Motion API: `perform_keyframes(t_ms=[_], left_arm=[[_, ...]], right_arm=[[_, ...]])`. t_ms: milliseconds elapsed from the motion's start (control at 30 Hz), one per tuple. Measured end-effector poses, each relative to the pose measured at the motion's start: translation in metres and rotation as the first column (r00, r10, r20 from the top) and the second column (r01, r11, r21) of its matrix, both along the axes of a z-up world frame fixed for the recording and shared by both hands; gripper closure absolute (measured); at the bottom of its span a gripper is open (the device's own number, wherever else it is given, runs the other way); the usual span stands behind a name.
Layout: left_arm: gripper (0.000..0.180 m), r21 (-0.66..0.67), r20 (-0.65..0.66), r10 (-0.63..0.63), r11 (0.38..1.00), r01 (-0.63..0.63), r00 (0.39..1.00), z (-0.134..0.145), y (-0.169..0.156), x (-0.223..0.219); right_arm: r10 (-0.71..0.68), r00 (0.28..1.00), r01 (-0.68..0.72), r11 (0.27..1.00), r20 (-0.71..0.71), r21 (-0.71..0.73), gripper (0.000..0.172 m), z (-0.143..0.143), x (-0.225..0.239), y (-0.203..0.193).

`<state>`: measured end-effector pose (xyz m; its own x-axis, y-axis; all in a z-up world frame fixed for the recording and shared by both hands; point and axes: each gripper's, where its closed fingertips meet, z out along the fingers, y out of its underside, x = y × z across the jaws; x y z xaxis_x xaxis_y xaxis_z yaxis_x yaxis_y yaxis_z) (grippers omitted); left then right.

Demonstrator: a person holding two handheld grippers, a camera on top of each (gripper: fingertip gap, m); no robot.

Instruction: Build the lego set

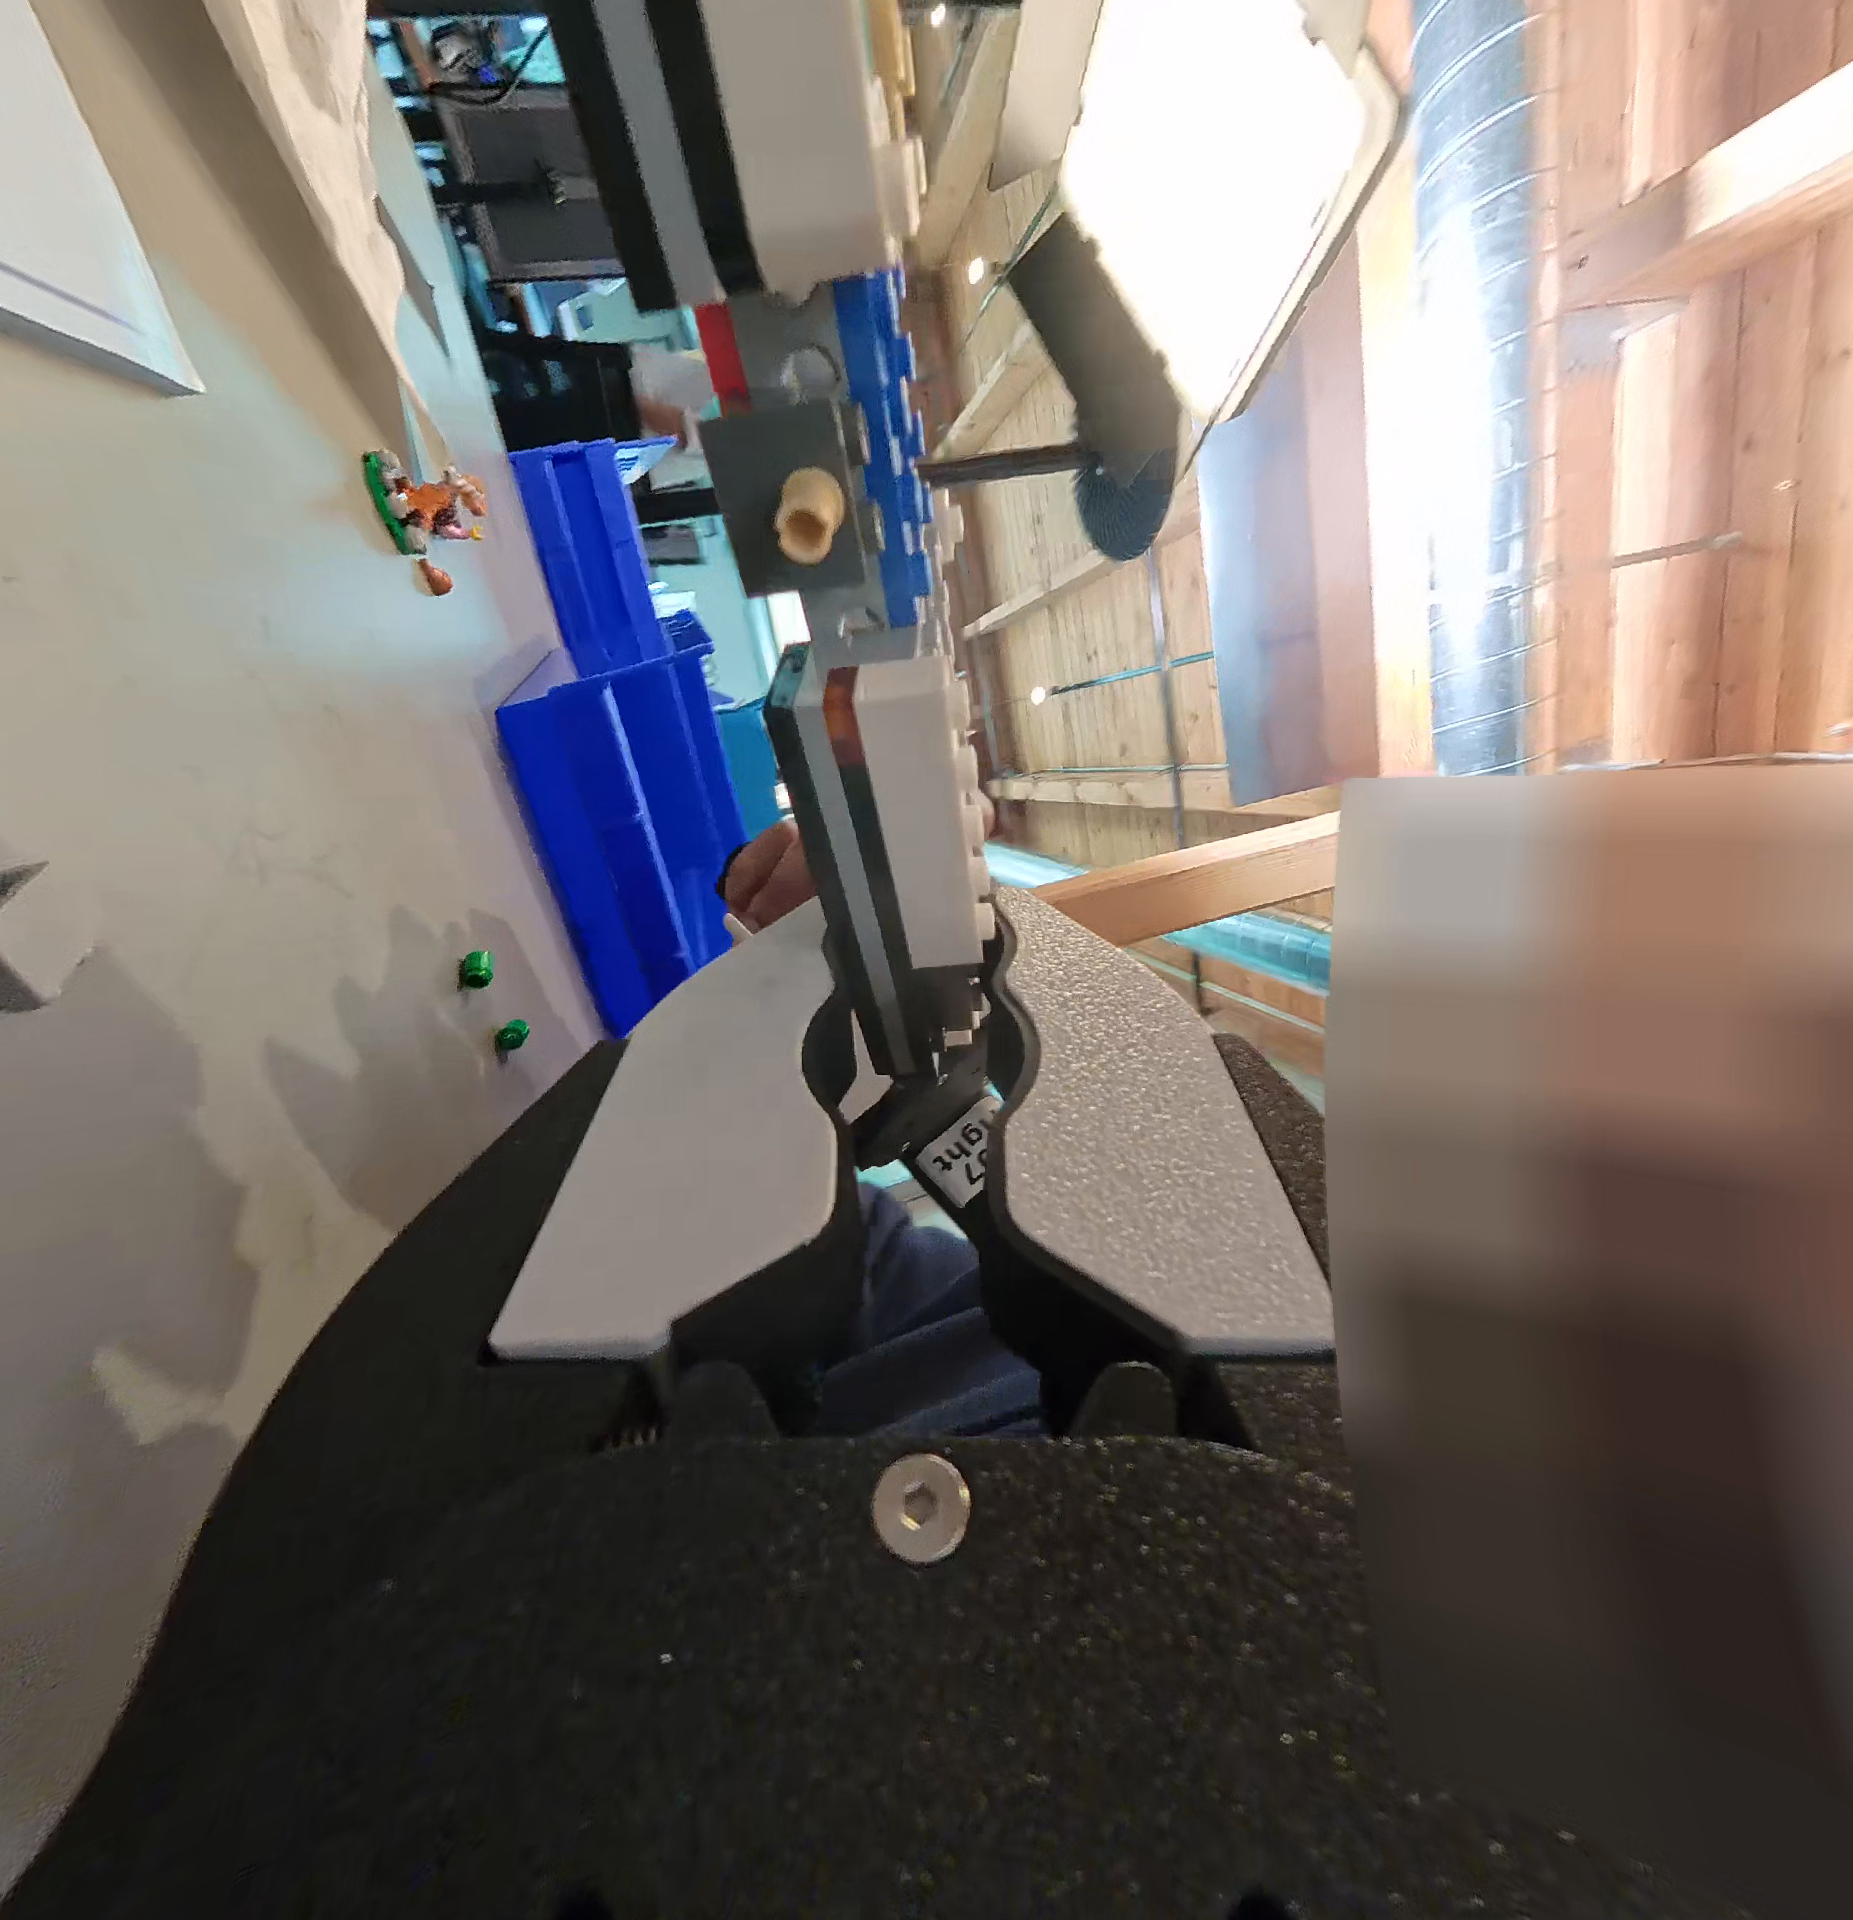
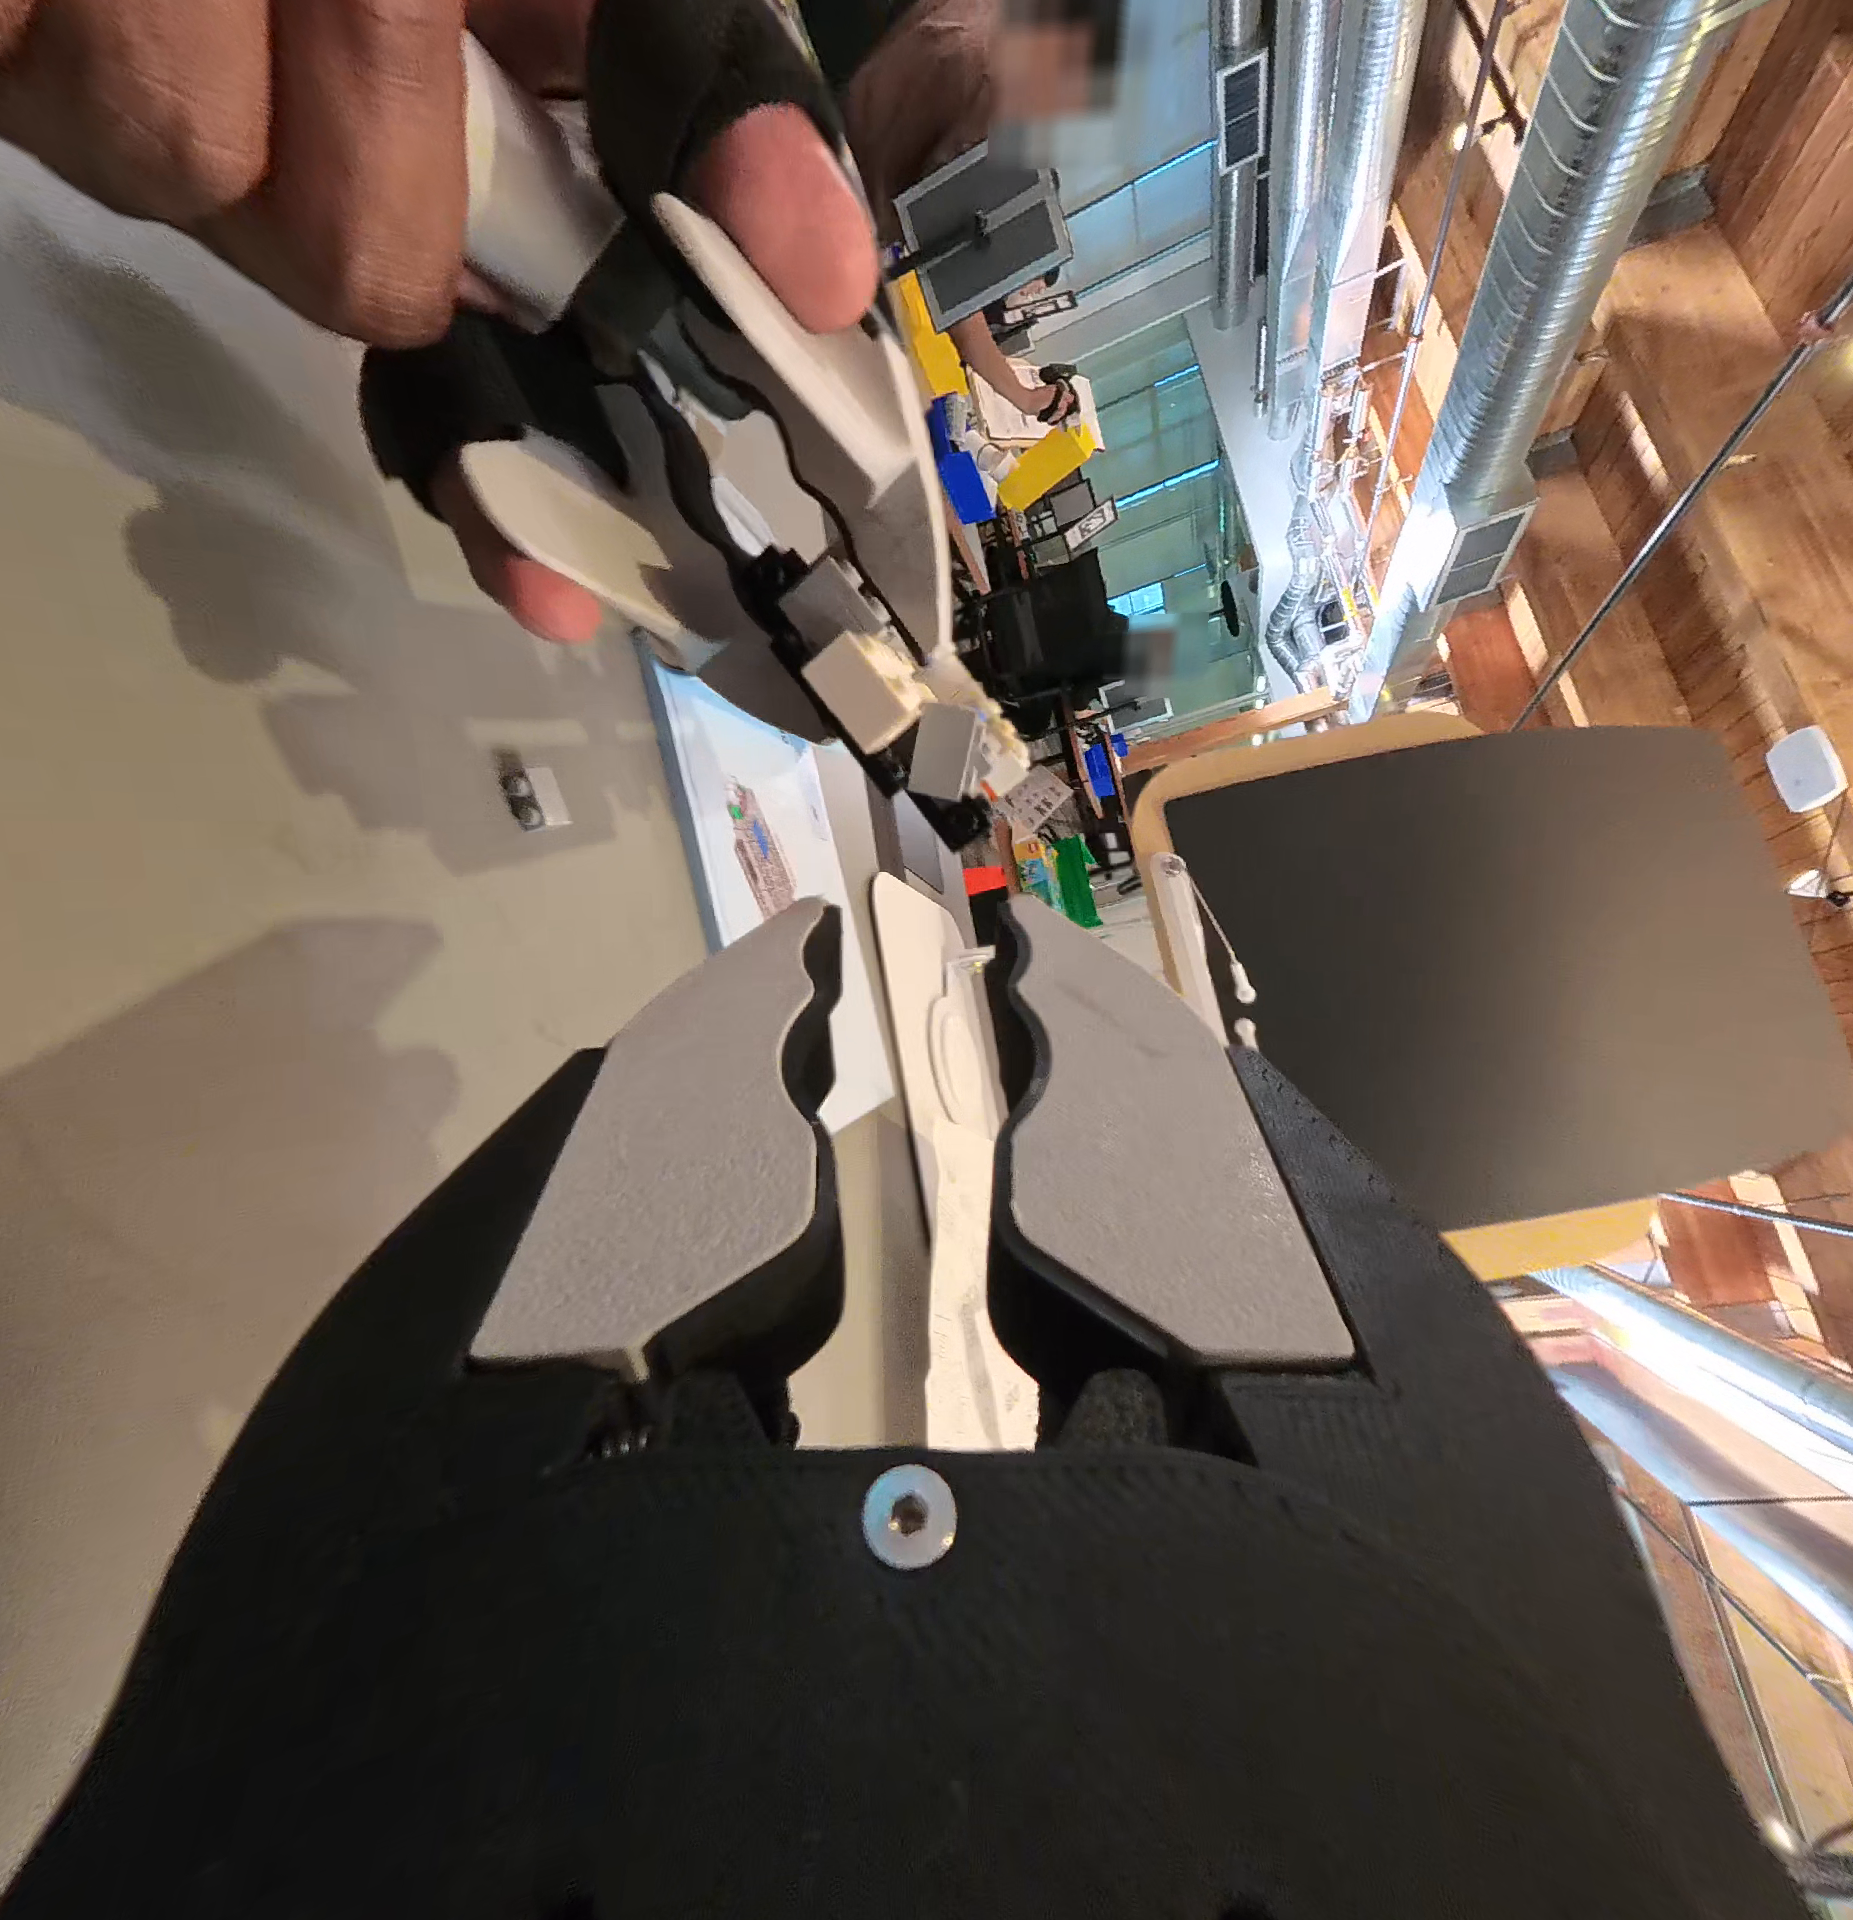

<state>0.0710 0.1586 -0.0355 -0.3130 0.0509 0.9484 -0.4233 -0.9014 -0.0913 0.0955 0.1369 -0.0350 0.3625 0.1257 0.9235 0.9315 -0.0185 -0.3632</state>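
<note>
Brick model: a long build of white, grey, black and blue toy bricks [image 1: 880, 790] is clamped at its near end in my left gripper [image 1: 917, 997] and stretches away from it, off the worktop.
Model details: a dark grey block with a tan peg [image 1: 810, 511] sticks out of its side, beside a blue studded strip [image 1: 891, 436]; its far end is a larger white and black part [image 1: 756, 135], blurred.
Left gripper: clenched on the model, both grey pads [image 1: 1098, 1060] pressing its sides; in the right wrist view it shows far off, held by a hand in a black fingerless glove [image 2: 402, 208], with the bricks [image 2: 870, 686] jutting from its tips.
Right gripper: my right gripper [image 2: 917, 997] is released, its jaws apart with nothing between the pads; it is well apart from the model.
Near the right gripper: beyond its fingers lie a white flat board [image 2: 922, 1039] and a printed instruction sheet [image 2: 756, 831].
Worktop: pale worktop [image 1: 226, 727] with two small green pieces [image 1: 491, 1003], a small brown and green figure [image 1: 423, 509] and blue storage bins [image 1: 631, 790].
Surroundings: a dark chair back with a light wooden rim [image 2: 1473, 987], wooden walls and silver ducts [image 2: 1524, 312].
</note>
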Motion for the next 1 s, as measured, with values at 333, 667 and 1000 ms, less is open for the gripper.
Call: perform_keyframes(t_ms=[333,667,1000], left_arm=[[0.160,0.034,-0.025,0.027,0.999,-0.027,0.999,0.000,0.017,-0.006],[0.160,0.025,-0.065,0.000,1.000,0.001,0.998,-0.018,0.016,0.000],[0.160,0.129,-0.049,-0.044,0.990,0.050,0.998,-0.019,-0.004,-0.001]], right_arm=[[0.028,0.997,-0.029,0.999,-0.071,-0.023,0.143,-0.024,-0.020,0.008],[-0.001,0.998,0.003,0.999,-0.067,0.041,0.144,-0.020,-0.012,0.010],[-0.031,0.990,0.012,0.991,0.138,0.136,0.140,-0.016,-0.006,0.007]])
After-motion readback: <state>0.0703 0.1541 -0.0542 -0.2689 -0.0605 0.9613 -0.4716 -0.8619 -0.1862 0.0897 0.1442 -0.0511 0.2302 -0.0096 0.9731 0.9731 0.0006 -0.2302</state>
